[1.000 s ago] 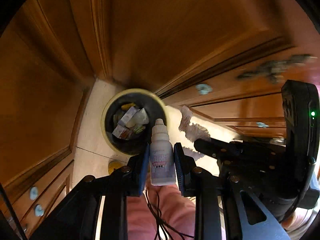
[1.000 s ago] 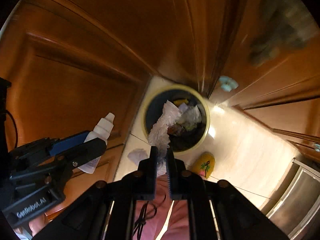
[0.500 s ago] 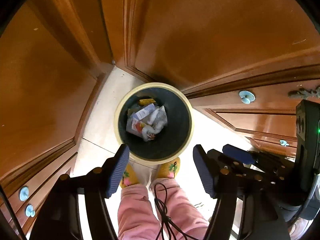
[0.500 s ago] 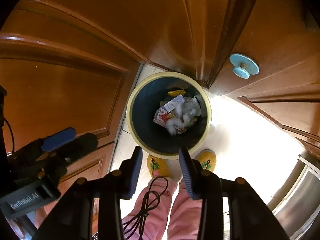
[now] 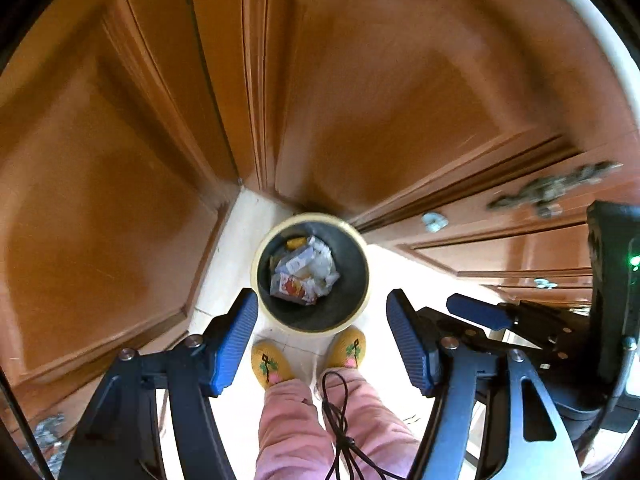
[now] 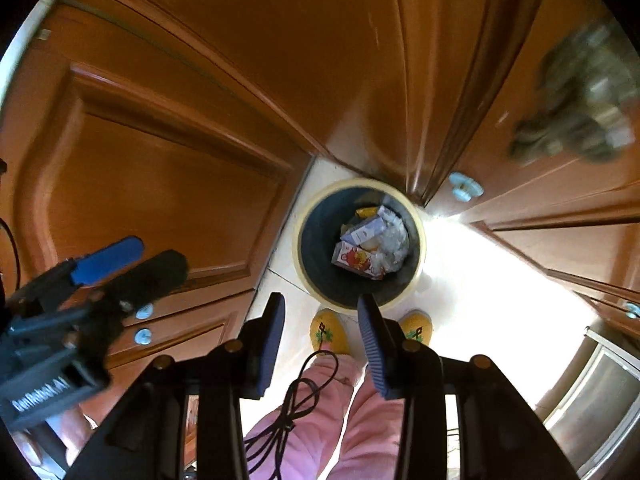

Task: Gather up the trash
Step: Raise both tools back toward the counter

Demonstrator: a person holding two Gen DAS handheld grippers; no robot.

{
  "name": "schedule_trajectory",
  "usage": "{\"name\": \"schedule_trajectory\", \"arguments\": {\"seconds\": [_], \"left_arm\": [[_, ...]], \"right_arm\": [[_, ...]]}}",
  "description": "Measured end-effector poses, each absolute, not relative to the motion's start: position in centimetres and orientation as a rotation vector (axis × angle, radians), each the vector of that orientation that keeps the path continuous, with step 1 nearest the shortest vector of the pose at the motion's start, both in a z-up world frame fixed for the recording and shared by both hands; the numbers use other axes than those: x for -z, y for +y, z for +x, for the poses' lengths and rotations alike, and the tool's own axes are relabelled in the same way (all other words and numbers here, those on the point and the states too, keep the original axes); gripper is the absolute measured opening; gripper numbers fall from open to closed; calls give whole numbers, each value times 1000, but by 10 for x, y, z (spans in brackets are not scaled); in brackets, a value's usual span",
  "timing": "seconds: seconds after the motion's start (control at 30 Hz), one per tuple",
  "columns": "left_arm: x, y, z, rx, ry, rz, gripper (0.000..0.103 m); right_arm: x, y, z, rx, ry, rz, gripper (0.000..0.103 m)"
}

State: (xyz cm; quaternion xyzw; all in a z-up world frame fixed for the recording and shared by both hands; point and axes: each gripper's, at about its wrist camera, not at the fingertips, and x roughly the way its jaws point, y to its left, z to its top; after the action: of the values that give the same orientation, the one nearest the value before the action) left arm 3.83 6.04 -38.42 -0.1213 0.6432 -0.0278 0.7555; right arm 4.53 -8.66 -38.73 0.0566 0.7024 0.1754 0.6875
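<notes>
Jaws: both apart, empty | left gripper (image 6: 132,264) label: "GenRobot.AI" | bin (image 5: 264,248): cartons

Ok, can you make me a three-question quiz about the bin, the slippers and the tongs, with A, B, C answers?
1. Where is the trash bin?
A. On the floor in front of the slippers
B. On a chair
C. Inside a drawer

2. What colour are the slippers?
A. Blue
B. Yellow
C. Black

3. How are the left tongs and right tongs?
A. Both open, with nothing between them
B. Both squeezing a bottle
C. One squeezing paper

Answers:
1 A, its rim sits on the pale floor just past the toes.
2 B, both slippers look yellow.
3 A, only floor, bin and slippers show between the blue pads.
</notes>
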Motion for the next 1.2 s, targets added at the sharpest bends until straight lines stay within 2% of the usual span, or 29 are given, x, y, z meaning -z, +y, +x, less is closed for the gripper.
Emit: {"name": "schedule_trajectory", "arguments": {"seconds": [0.17, 0.3, 0.67, 0.83, 0.97, 1.2], "left_arm": [[305, 60, 40, 144, 1302, -192, 66], [243, 61, 44, 195, 1195, -153, 74], [109, 43, 79, 346, 953, -80, 75], [63, 25, 94, 389, 852, -46, 75], [38, 15, 103, 416, 804, -42, 75], [24, 20, 112, 399, 769, -24, 77]], "right_arm": [[323, -90, 37, -367, 1509, 124, 38], [267, -95, 32, -342, 1410, 128, 38], [129, -117, 22, -177, 1116, 211, 38], [90, -139, 13, -116, 1057, 278, 38], [81, -148, 11, -71, 1024, 273, 38], [69, -162, 19, -42, 997, 291, 38]]}}
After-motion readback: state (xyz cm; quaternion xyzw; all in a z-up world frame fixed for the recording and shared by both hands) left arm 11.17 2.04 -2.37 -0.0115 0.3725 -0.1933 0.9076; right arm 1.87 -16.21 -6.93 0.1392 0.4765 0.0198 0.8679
